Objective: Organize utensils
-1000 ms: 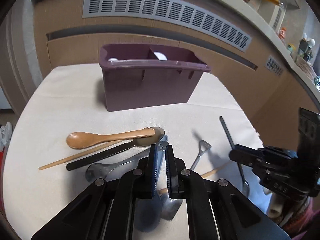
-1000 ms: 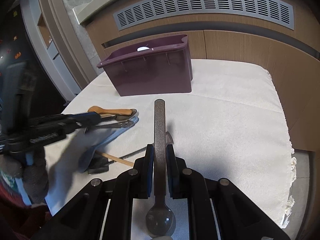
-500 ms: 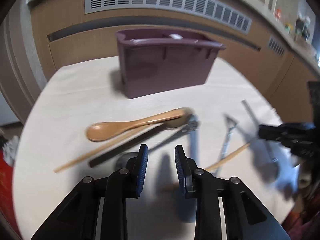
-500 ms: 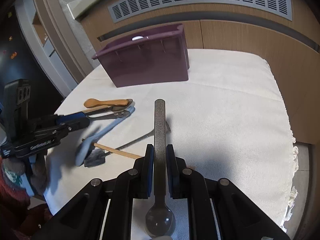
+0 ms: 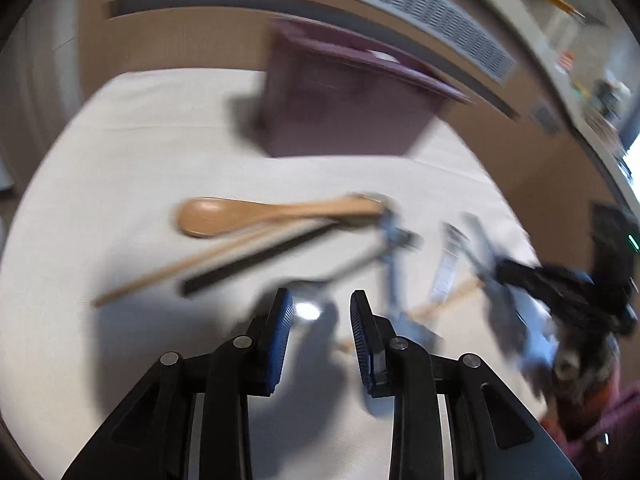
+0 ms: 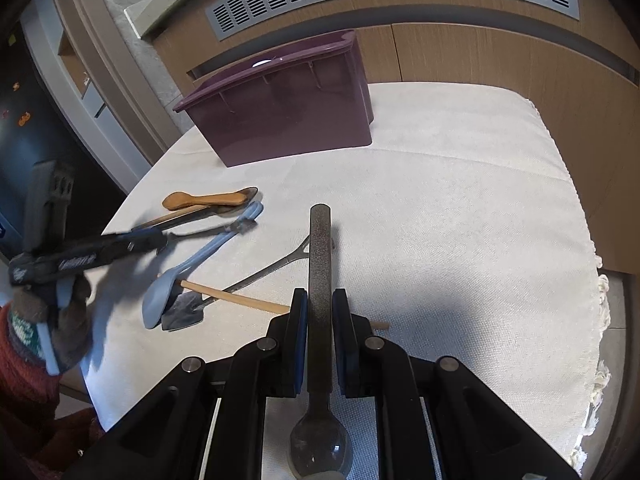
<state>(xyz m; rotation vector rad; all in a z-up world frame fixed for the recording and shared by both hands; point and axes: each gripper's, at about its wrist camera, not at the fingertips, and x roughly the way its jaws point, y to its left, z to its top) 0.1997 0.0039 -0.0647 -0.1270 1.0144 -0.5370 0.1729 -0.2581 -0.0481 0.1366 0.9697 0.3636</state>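
Your right gripper [image 6: 320, 320] is clamped on a dark metal spoon [image 6: 320, 280], handle forward and bowl toward you, while your left gripper [image 5: 320, 320] hangs with its jaws apart, holding nothing, over the wooden spoon [image 5: 256, 216] and other loose utensils on the cloth-covered surface [image 6: 460, 220]. Carry the spoon level to the purple caddy [image 6: 288, 120] at the far edge, tip it upright over a compartment, then release.

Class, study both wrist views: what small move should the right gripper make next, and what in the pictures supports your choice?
Probably carry the dark spoon forward toward the purple bin. The right gripper is already shut on its handle, bowl trailing behind, the bin stands open-topped ahead, and the left gripper is open, holding nothing, over the loose utensils.
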